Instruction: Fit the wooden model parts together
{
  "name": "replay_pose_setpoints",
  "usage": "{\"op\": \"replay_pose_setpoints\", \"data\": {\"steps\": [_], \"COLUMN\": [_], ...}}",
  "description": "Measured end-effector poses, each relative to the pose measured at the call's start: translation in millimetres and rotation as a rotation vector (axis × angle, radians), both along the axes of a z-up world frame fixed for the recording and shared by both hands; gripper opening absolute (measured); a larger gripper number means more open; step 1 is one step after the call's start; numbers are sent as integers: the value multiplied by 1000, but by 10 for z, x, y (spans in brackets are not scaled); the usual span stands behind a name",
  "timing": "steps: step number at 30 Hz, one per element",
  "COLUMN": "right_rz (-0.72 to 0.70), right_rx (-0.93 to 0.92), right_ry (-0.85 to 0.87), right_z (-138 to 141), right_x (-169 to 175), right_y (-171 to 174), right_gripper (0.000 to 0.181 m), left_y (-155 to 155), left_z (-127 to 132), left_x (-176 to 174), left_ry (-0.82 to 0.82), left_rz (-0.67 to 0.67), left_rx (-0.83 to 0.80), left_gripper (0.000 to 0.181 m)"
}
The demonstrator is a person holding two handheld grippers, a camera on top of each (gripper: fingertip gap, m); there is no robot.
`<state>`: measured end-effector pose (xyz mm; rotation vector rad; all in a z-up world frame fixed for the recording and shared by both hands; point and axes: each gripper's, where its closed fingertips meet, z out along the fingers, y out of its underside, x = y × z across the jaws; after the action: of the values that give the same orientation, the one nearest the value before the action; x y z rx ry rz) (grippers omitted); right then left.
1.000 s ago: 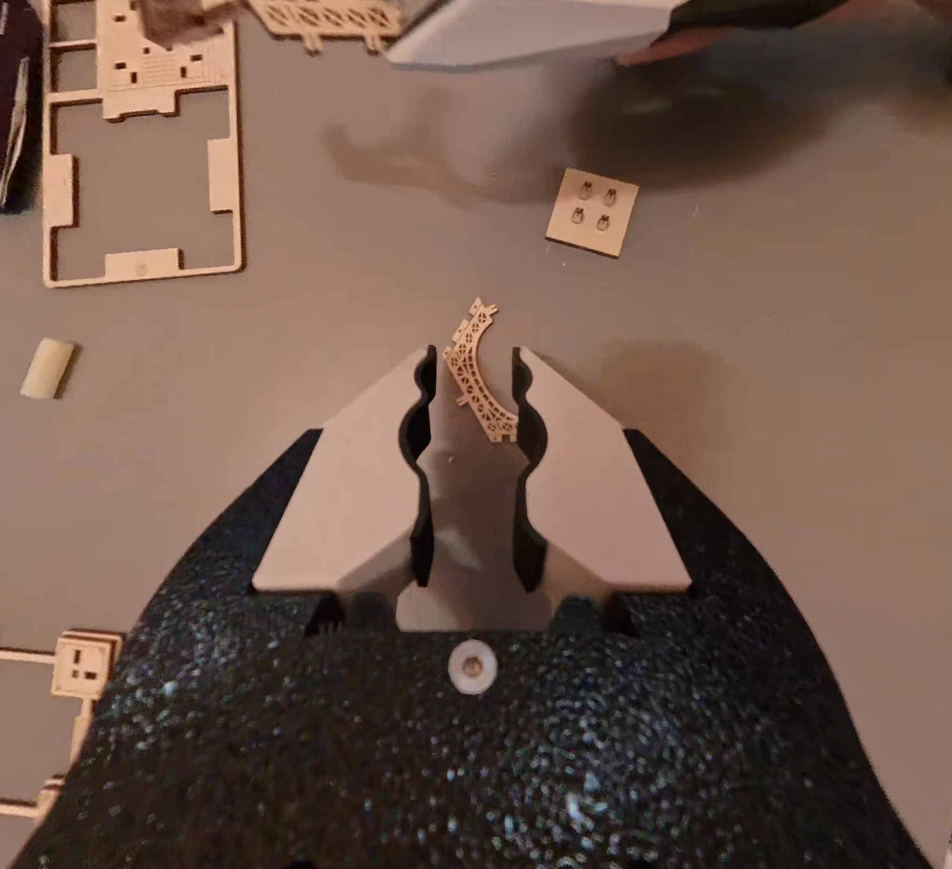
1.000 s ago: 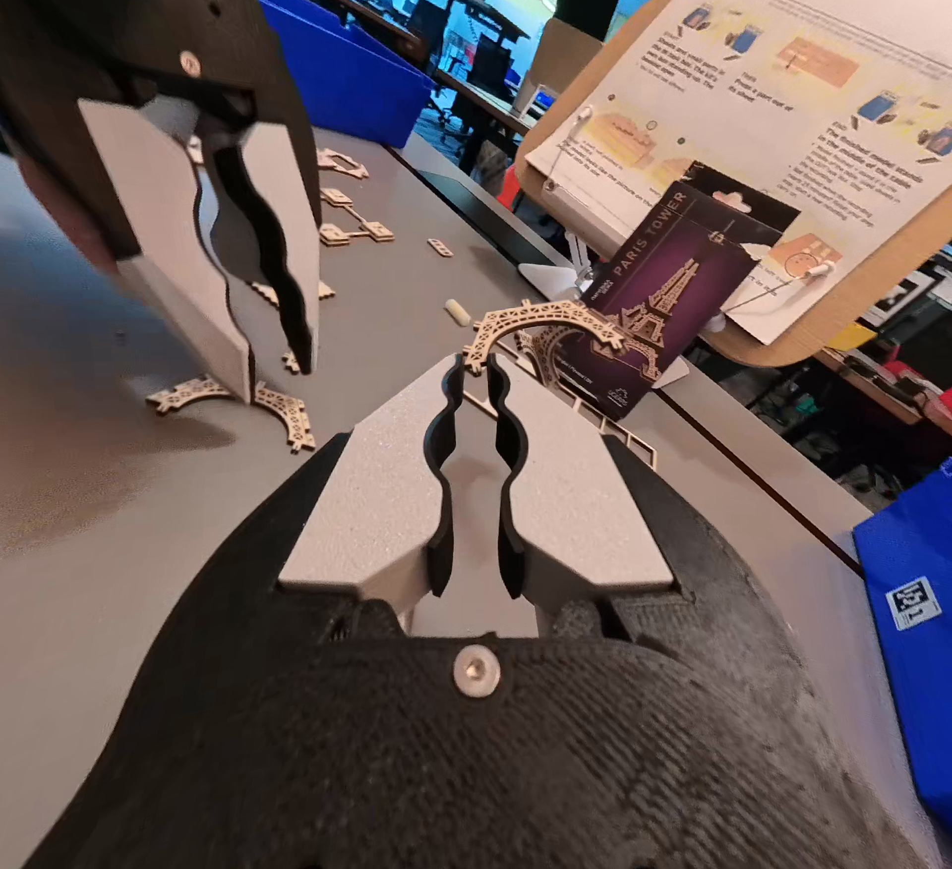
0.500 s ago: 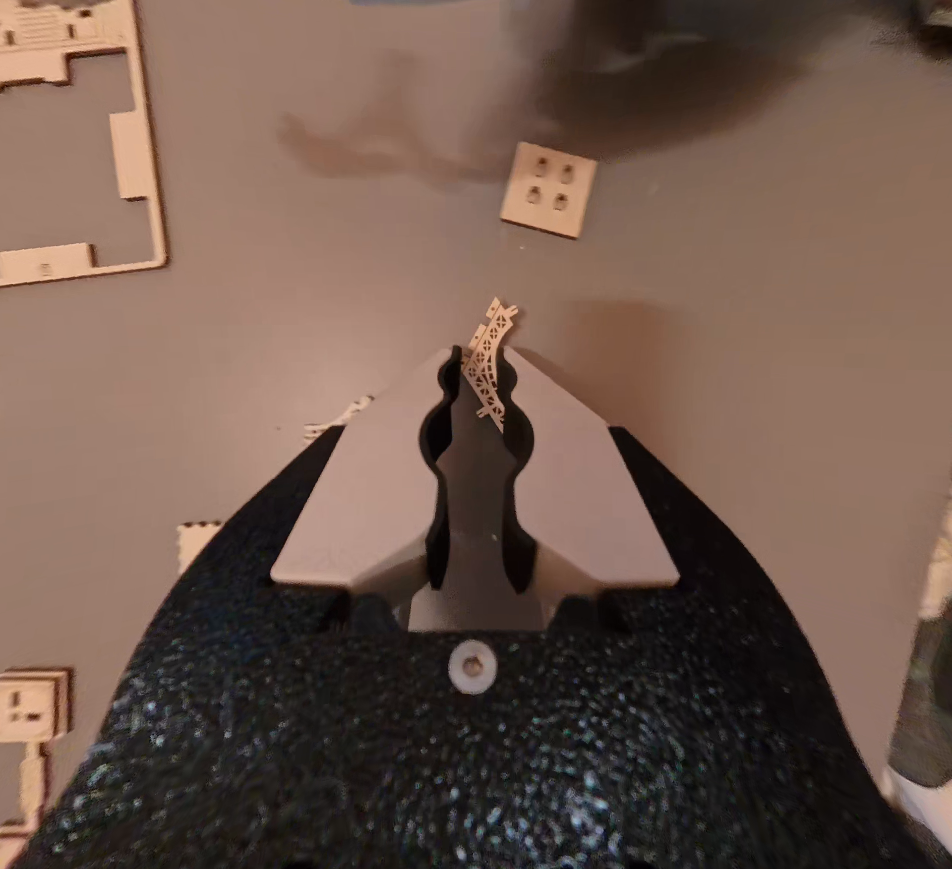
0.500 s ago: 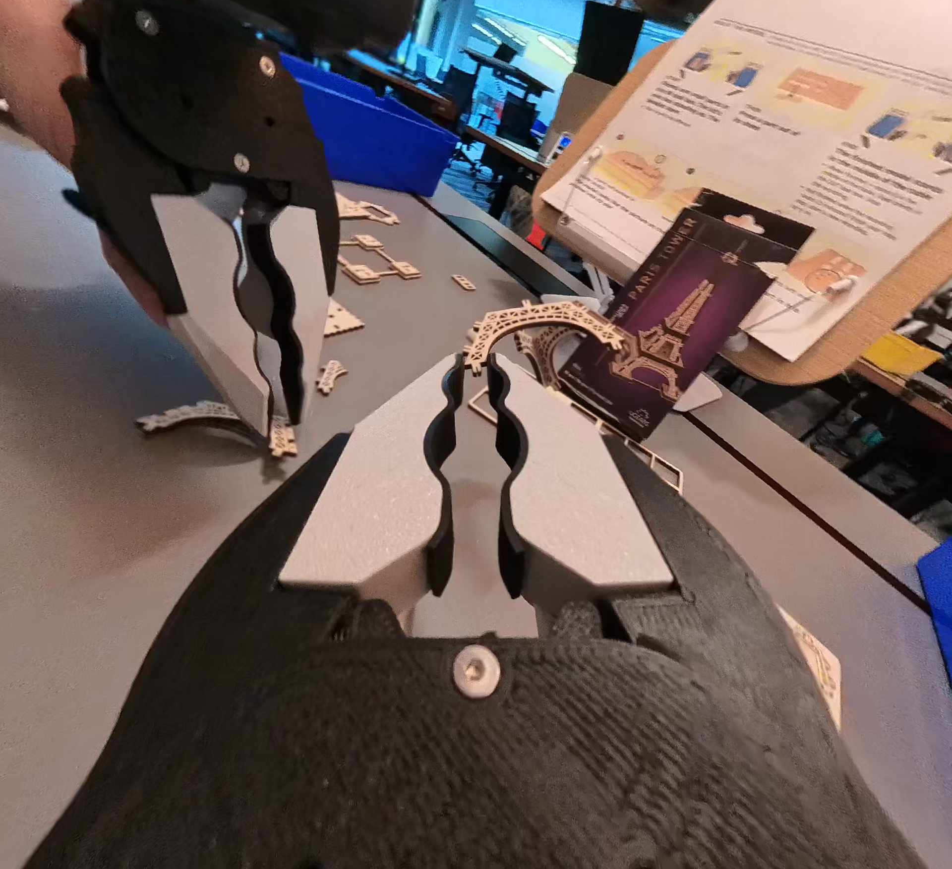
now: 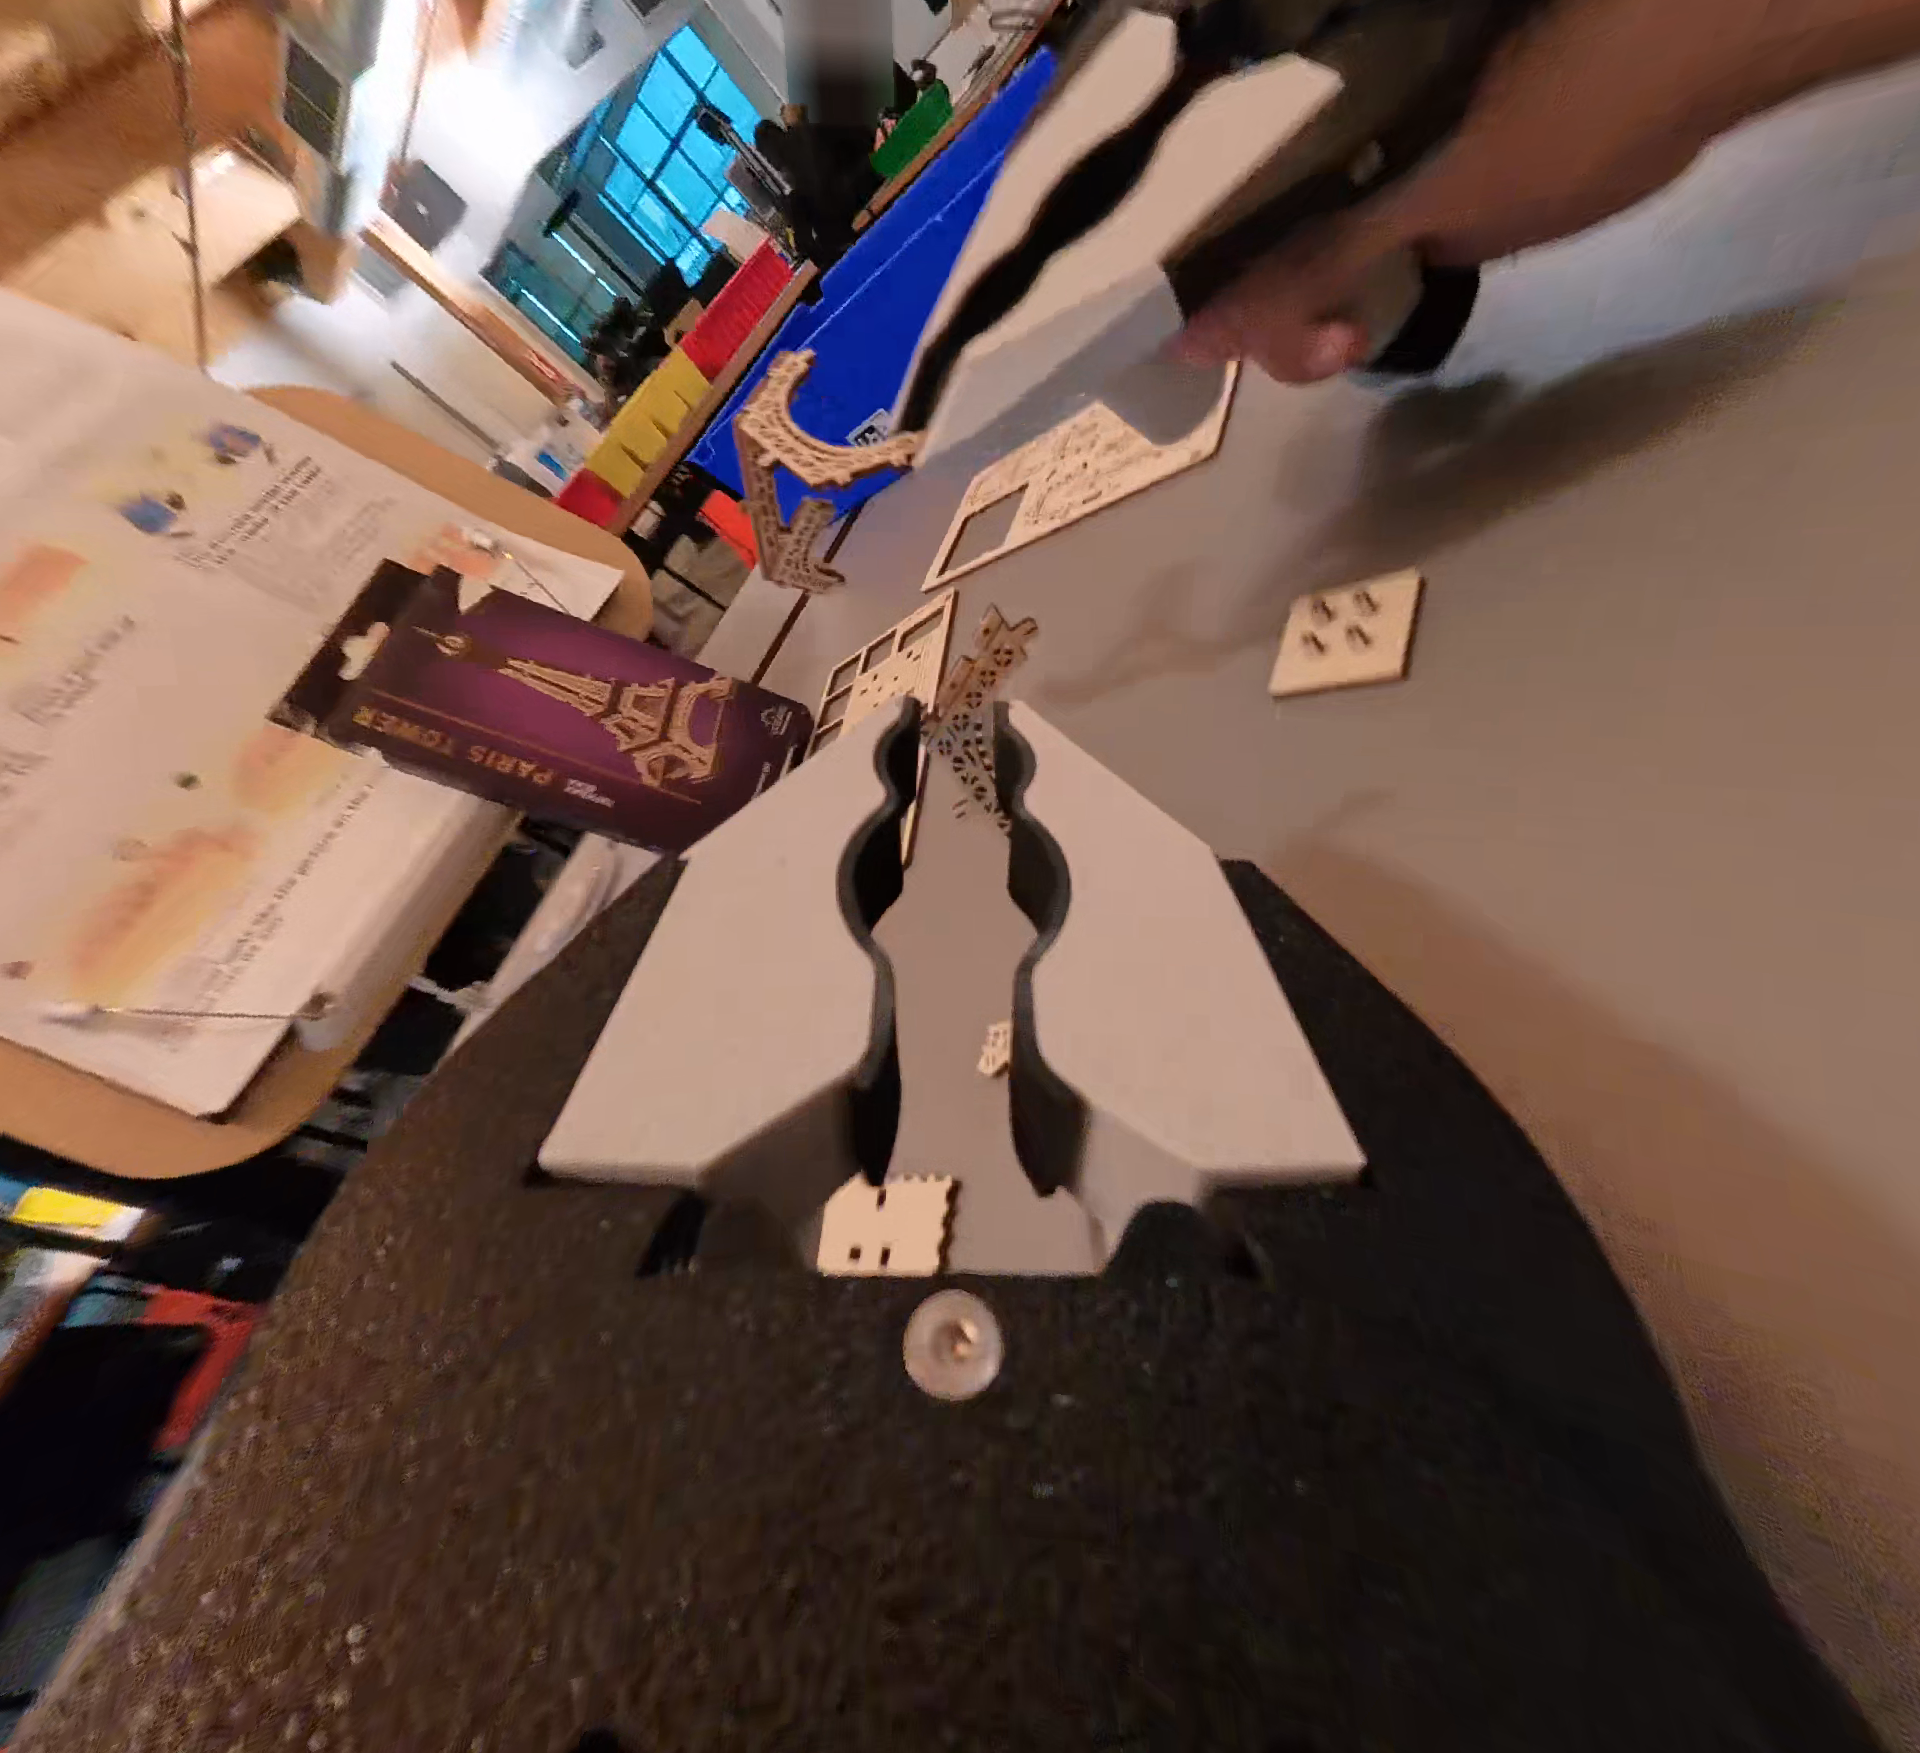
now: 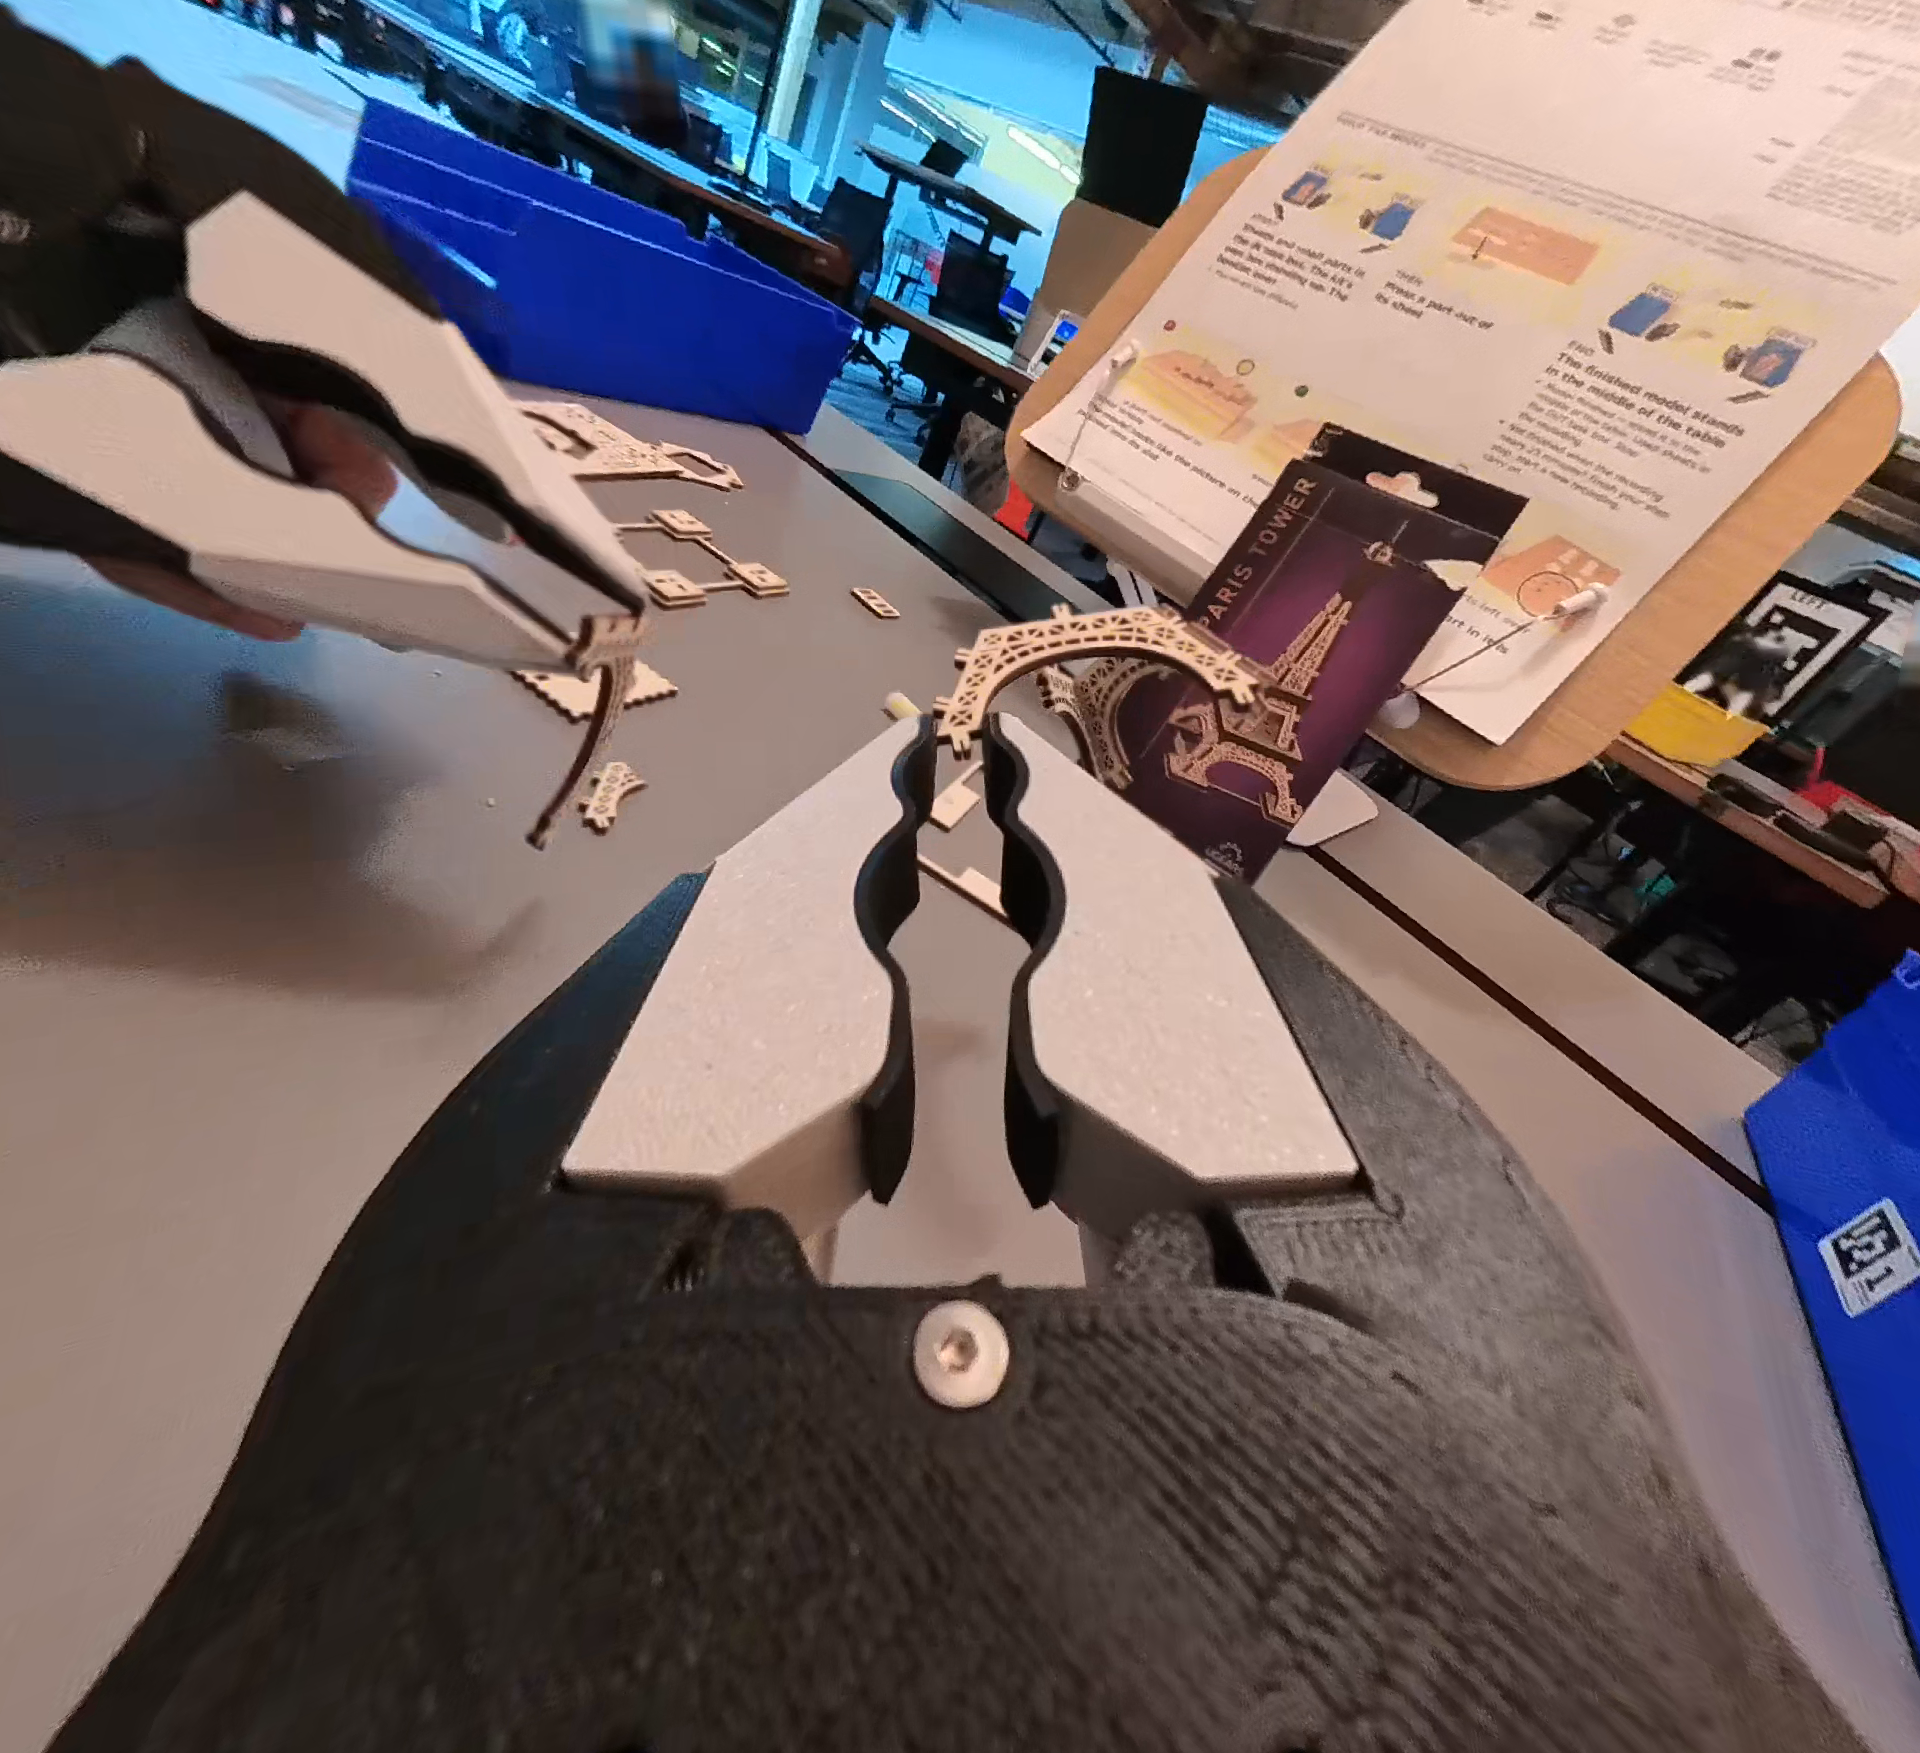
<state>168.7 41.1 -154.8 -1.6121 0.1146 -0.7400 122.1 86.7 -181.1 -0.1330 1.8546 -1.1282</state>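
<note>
Left wrist view: a curved lattice leg [image 5: 971, 716], lifted off the table [image 5: 1558, 768] since earlier, is gripped by the left tongs [image 5: 961, 727]; an arch piece [image 6: 1091, 664] is clenched in the right tongs [image 6: 961, 737].

Blue bin [image 6: 623, 301], instr. sheet [image 6: 1558, 249] on wooden board [image 6: 1714, 664], purple pkg card [image 6: 1309, 664].

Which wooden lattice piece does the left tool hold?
The single curved lattice leg, pinched at its top by the left tool; the right tool grips the joined arch.

Two lattice wooden pieces, both held off the table: arch [image 6: 1101, 664] upright, curved leg [image 6: 592, 727] dangling down.
</note>
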Motion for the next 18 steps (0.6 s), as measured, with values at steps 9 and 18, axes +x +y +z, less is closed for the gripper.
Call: {"op": "replay_pose_setpoints", "data": {"steps": [9, 18], "right_rz": [146, -12], "right_rx": [-68, -285], "right_ry": [-3, 36], "right_z": [-108, -267], "right_x": [-259, -258], "right_y": [240, 492], "right_gripper": [7, 7], "left_y": [271, 559], "left_z": [-376, -116], "left_x": [-447, -505], "left_ry": [91, 382], "left_rz": [-13, 54], "left_rx": [173, 28], "left_gripper": [13, 18]}}
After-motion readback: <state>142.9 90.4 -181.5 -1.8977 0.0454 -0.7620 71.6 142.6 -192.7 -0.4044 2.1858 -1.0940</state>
